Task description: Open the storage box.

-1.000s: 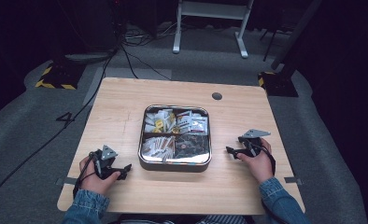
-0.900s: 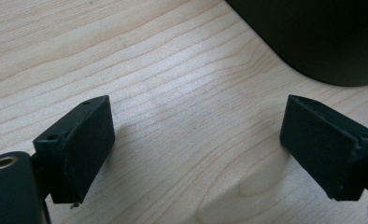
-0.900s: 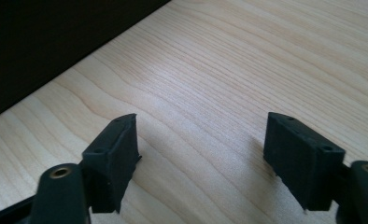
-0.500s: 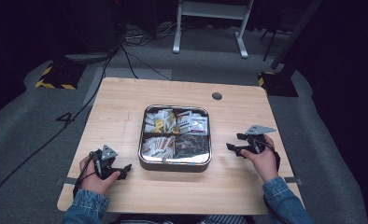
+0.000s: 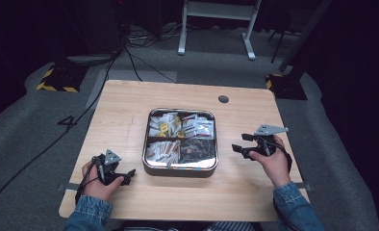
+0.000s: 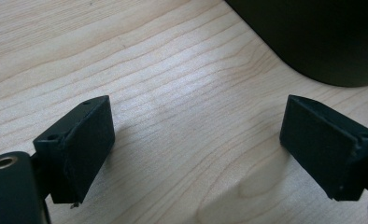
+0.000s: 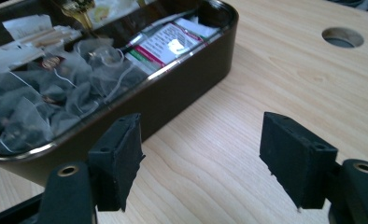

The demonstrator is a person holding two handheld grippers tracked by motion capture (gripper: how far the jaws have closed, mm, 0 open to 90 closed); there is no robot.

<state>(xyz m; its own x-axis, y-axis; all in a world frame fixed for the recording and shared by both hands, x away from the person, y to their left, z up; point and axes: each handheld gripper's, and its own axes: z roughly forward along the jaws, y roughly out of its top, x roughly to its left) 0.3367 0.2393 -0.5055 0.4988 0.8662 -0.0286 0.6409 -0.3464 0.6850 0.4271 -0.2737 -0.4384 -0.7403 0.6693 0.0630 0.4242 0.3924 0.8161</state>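
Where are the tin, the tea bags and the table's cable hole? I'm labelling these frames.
tin (image 5: 180,169): high view, near outer wall.
tea bags (image 7: 37,109): right gripper view, mesh of one bag.
cable hole (image 5: 223,99): high view, its middle.

Denim sleeves; black tongs, grey plate.

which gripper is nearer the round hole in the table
Right. The right gripper hovers beside the tin, below the hole; the left gripper sits at the tin's far corner.
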